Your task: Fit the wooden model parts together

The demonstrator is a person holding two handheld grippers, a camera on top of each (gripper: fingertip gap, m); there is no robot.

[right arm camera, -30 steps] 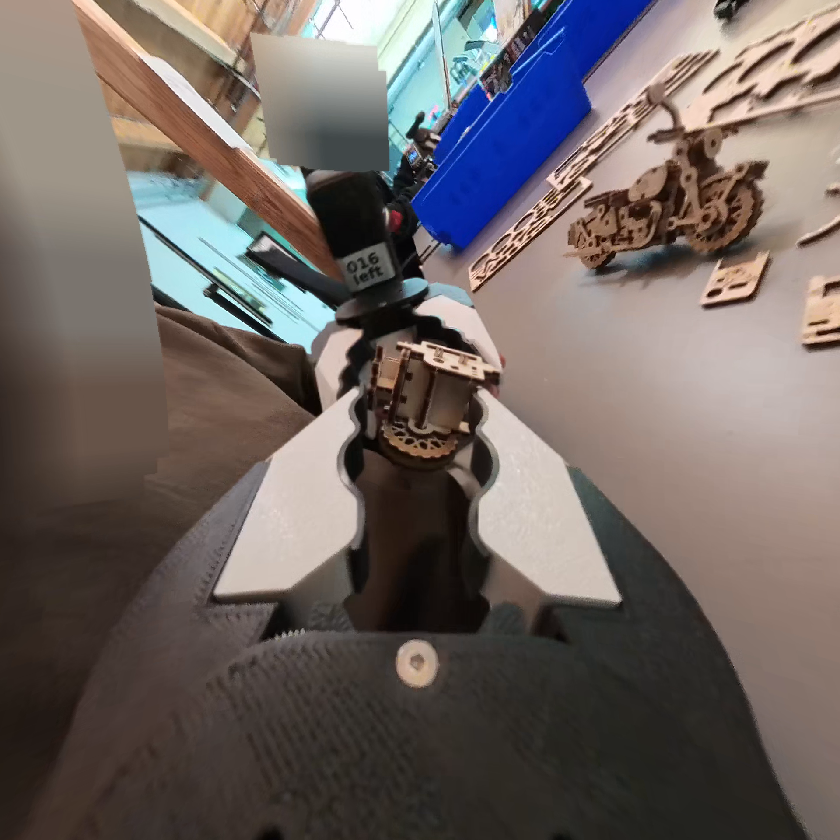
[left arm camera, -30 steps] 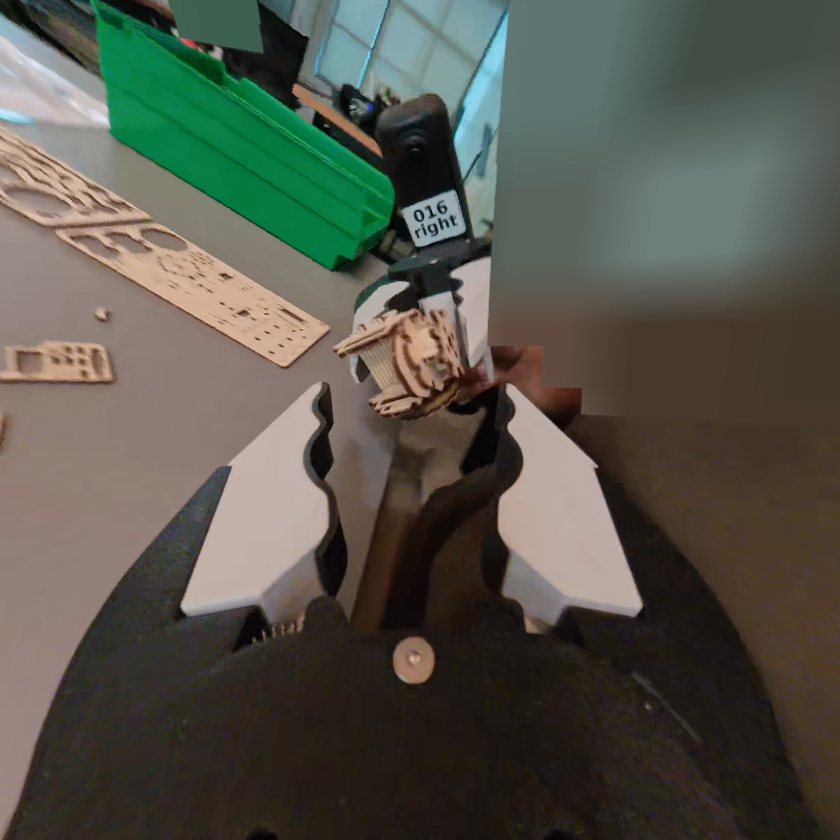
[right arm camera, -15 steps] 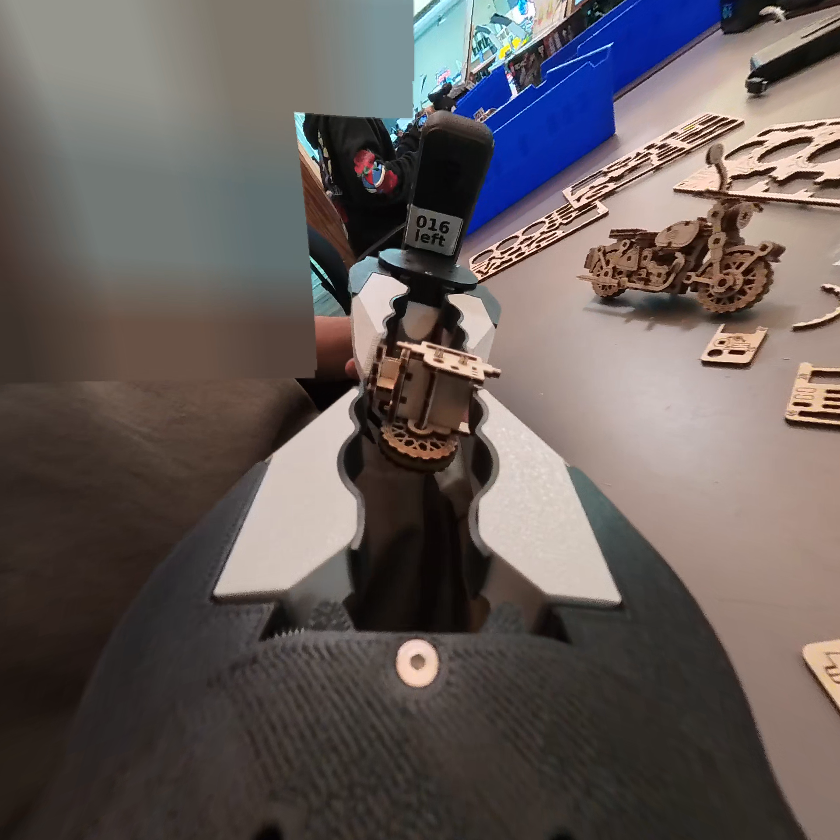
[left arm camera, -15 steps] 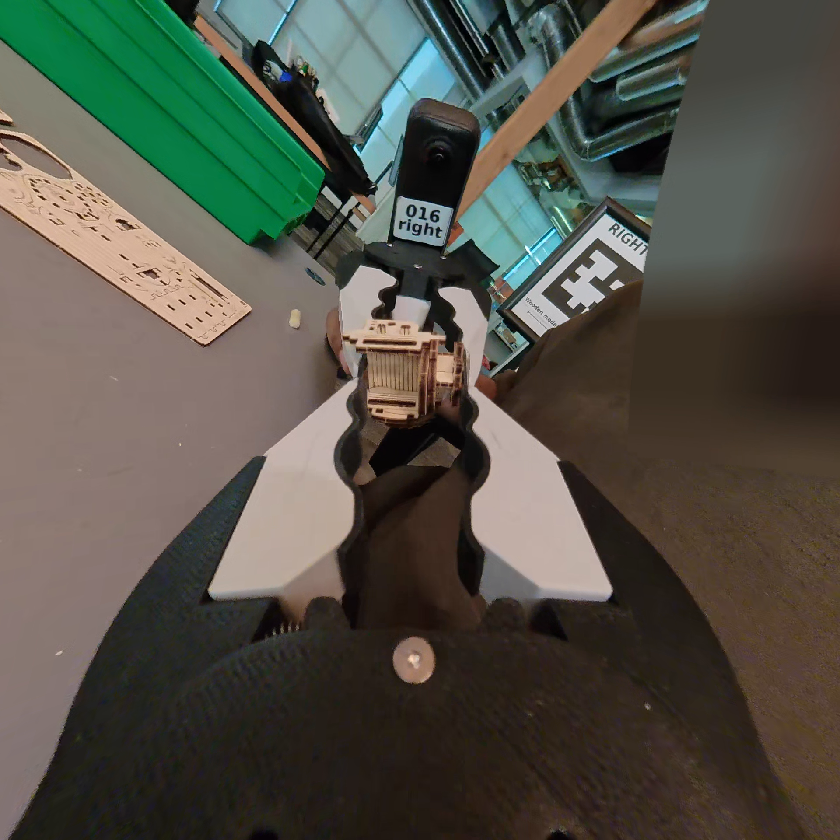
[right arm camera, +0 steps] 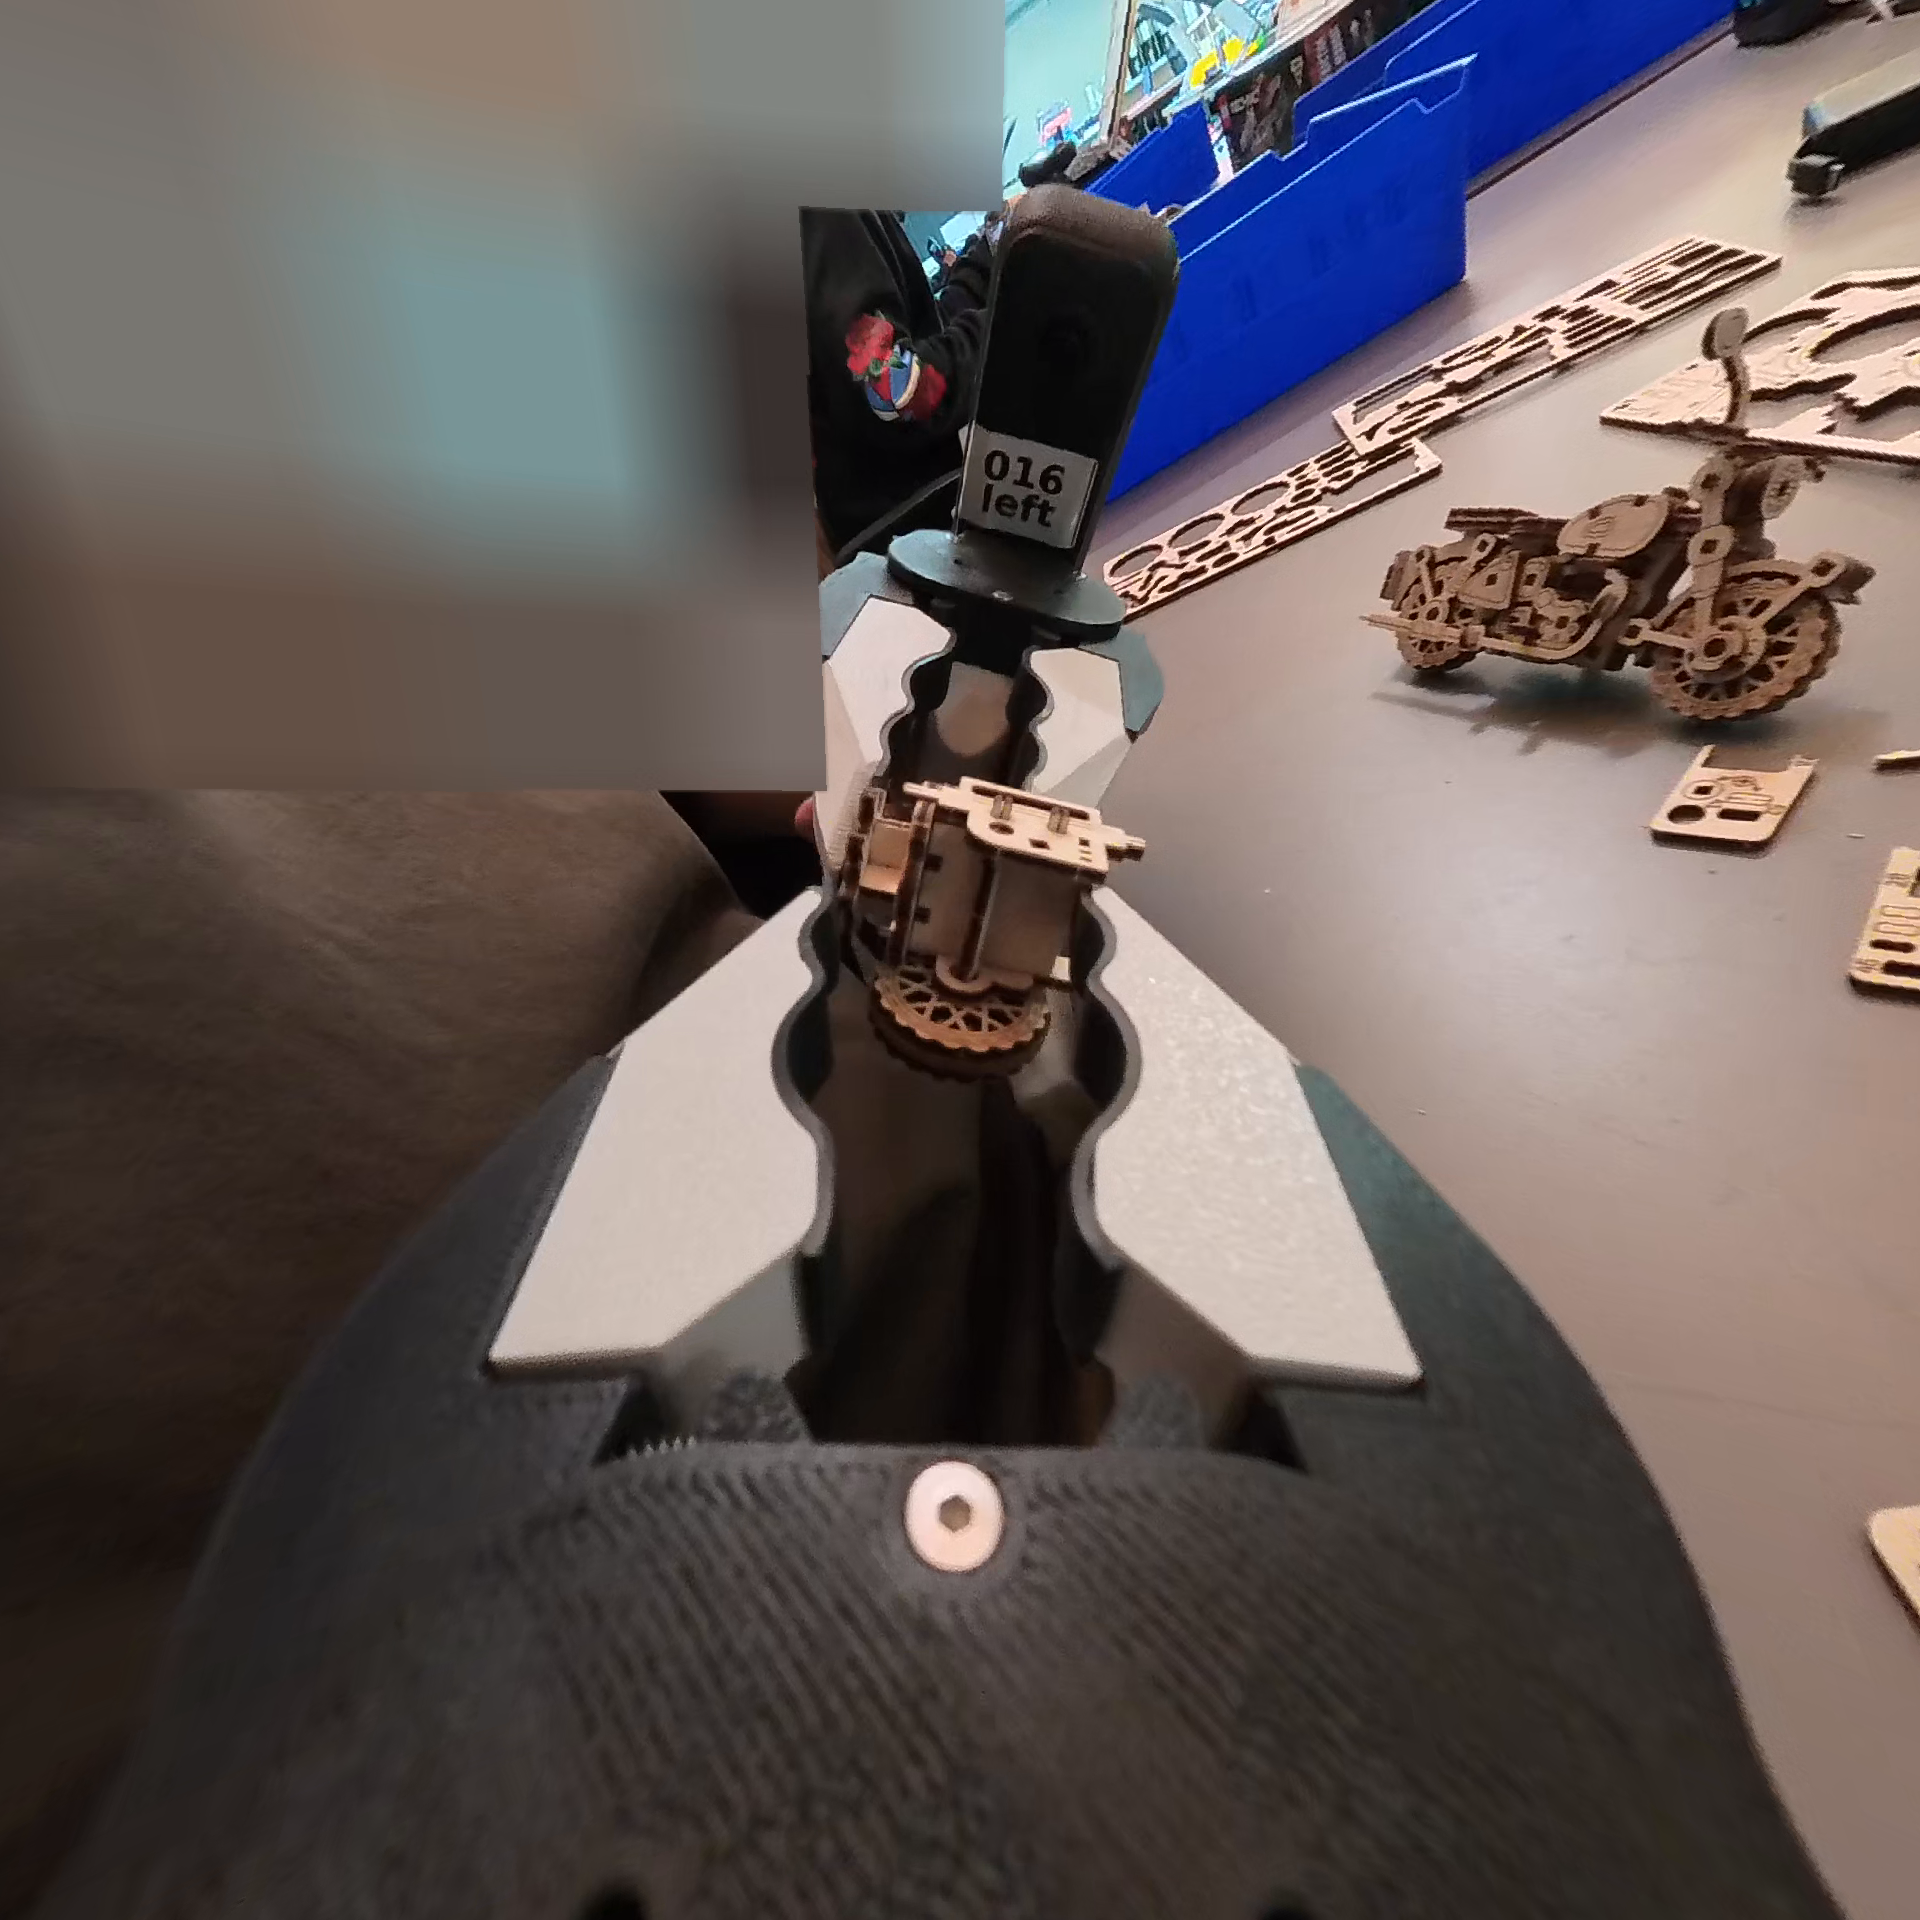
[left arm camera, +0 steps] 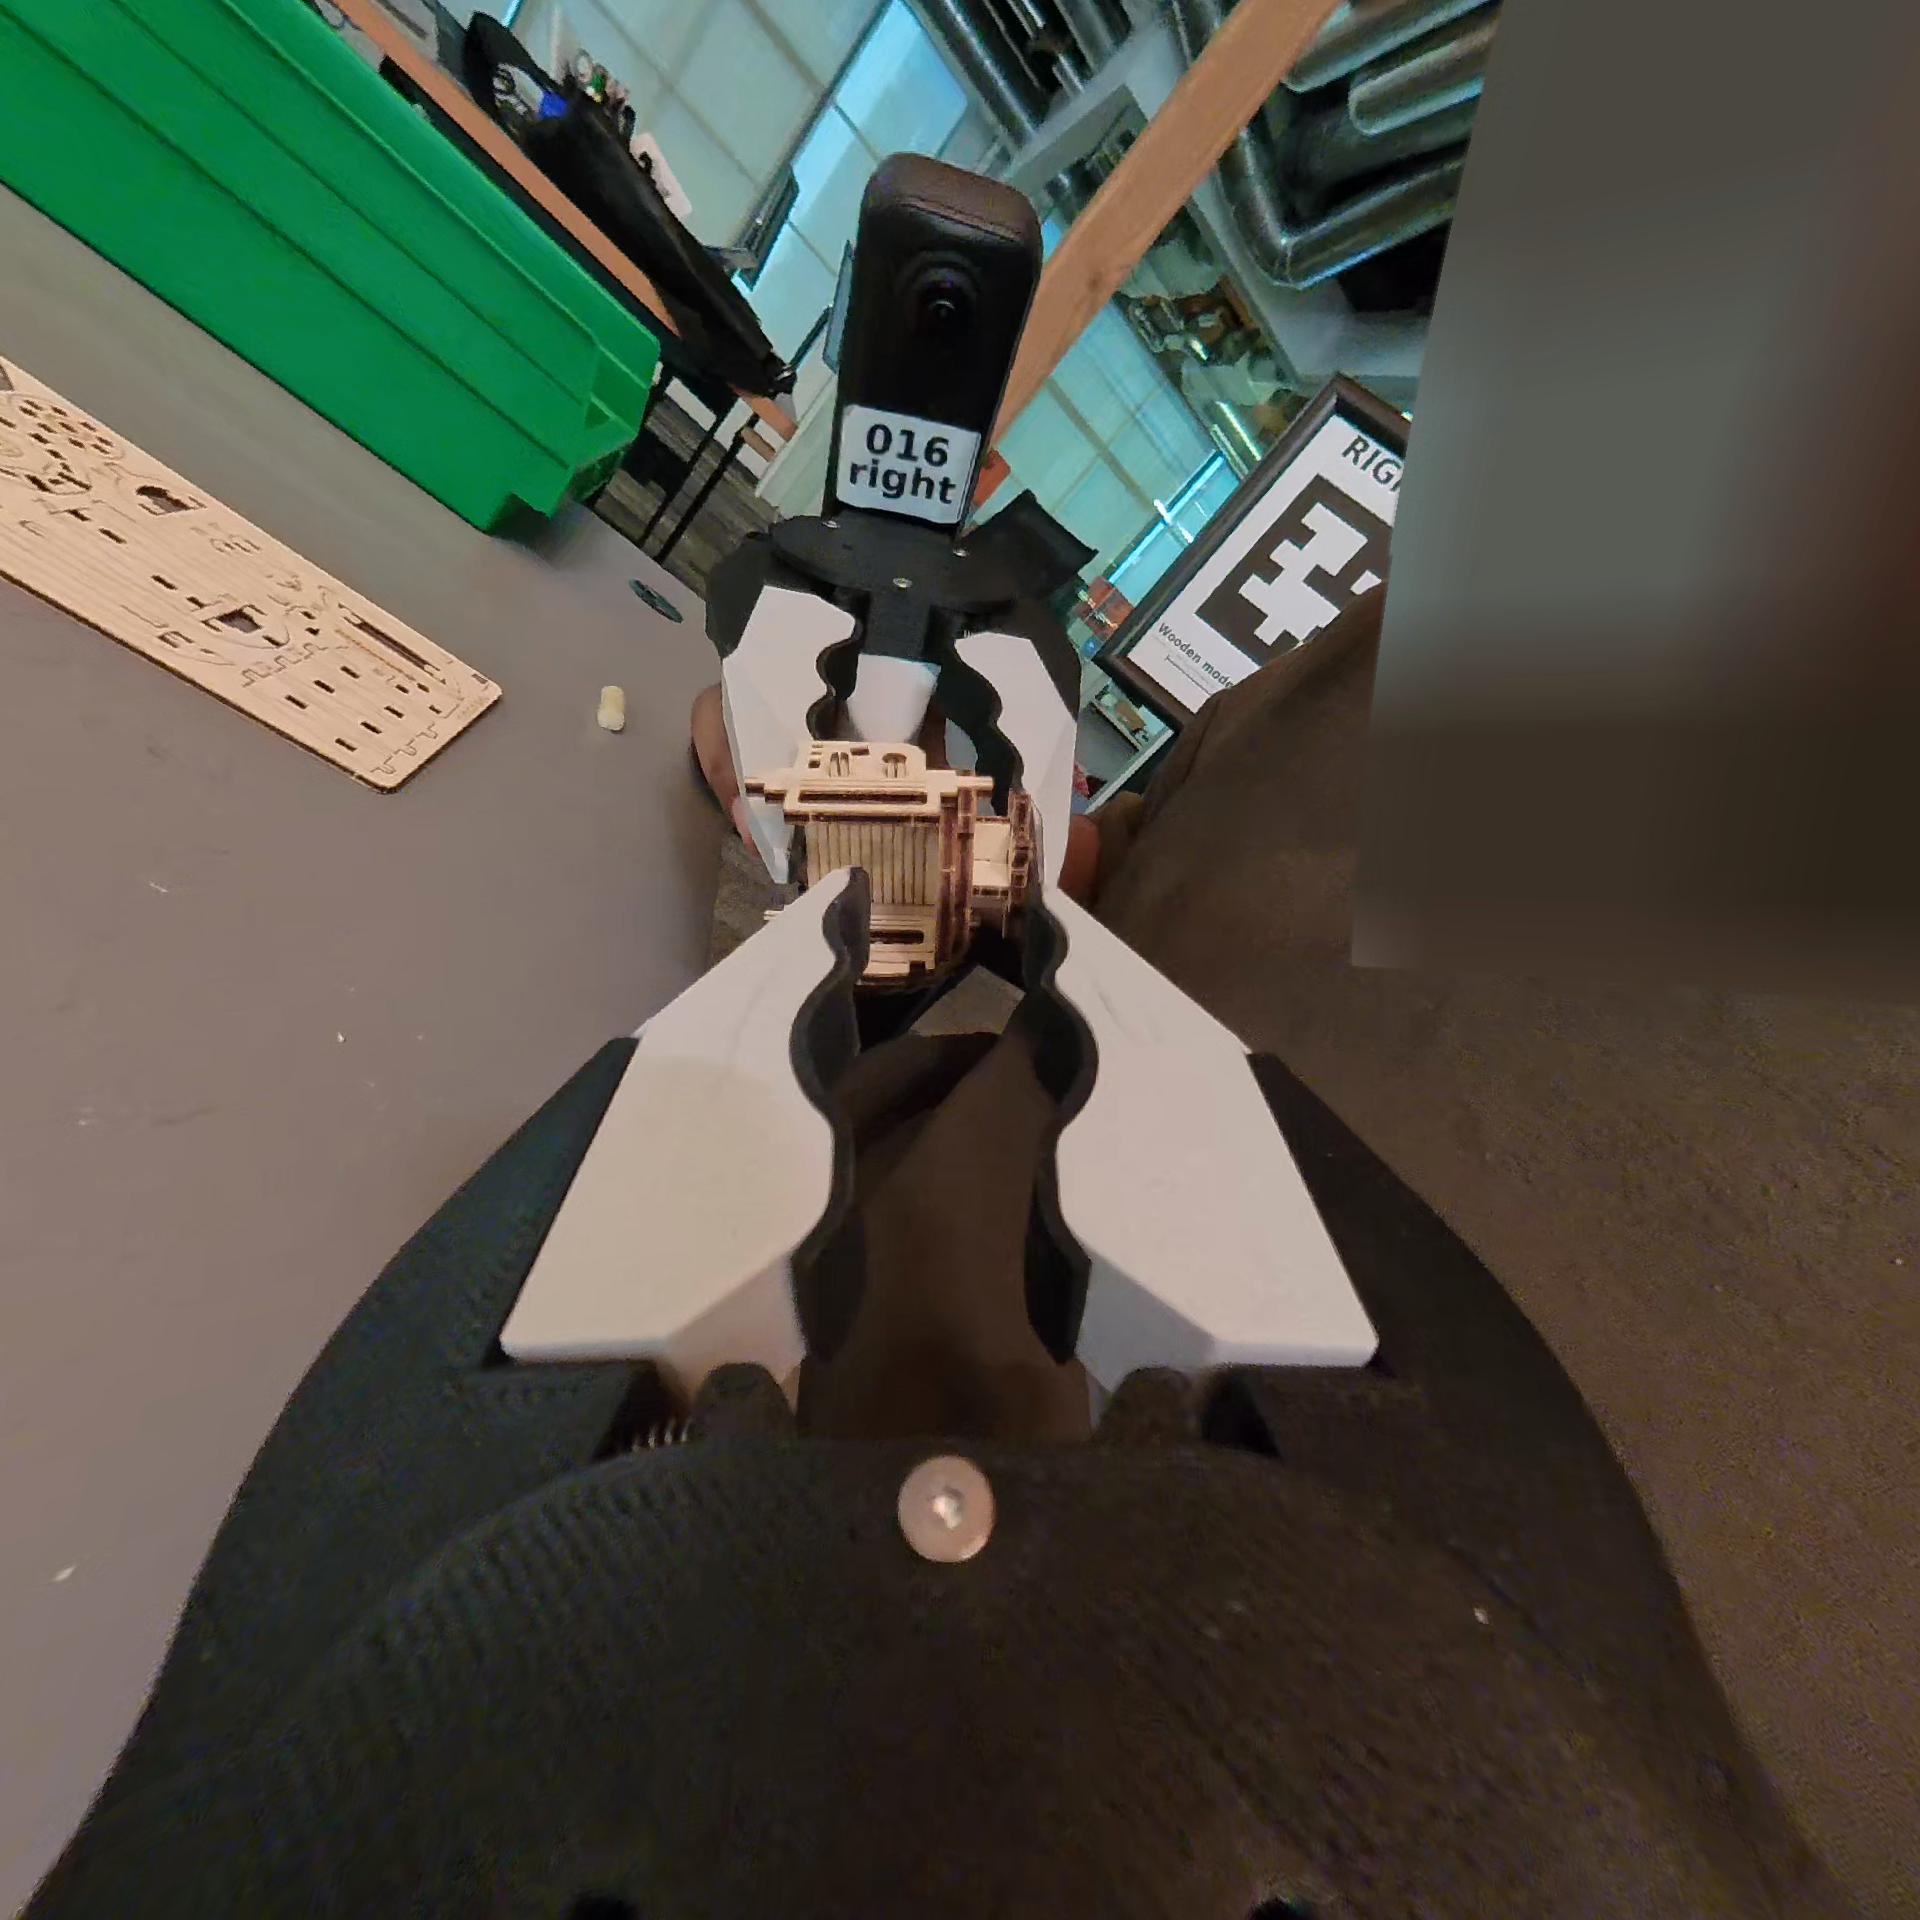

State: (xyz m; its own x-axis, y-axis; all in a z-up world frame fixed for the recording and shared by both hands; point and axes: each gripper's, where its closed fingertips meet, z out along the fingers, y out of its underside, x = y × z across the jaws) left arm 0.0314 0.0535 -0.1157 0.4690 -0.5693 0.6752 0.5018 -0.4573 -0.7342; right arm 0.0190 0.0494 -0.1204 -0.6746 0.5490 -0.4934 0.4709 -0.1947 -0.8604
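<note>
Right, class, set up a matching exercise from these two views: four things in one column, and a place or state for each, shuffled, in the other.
Things:
1. wooden block
2. motorcycle model
3. green bin
4. blue bin

Places or states:
A. standing finished on the table
B. far table edge, right wrist view
C. held between both grippers
D. far table edge, left wrist view

Pairs: 1-C, 2-A, 3-D, 4-B

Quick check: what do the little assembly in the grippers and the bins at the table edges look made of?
Assembly: thin pale unfinished plywood, probably laser-cut, judging by dark edges, slots and tabs. Green bin and blue bin: likely moulded plastic, with smooth, slightly glossy, uniformly coloured walls.
</note>
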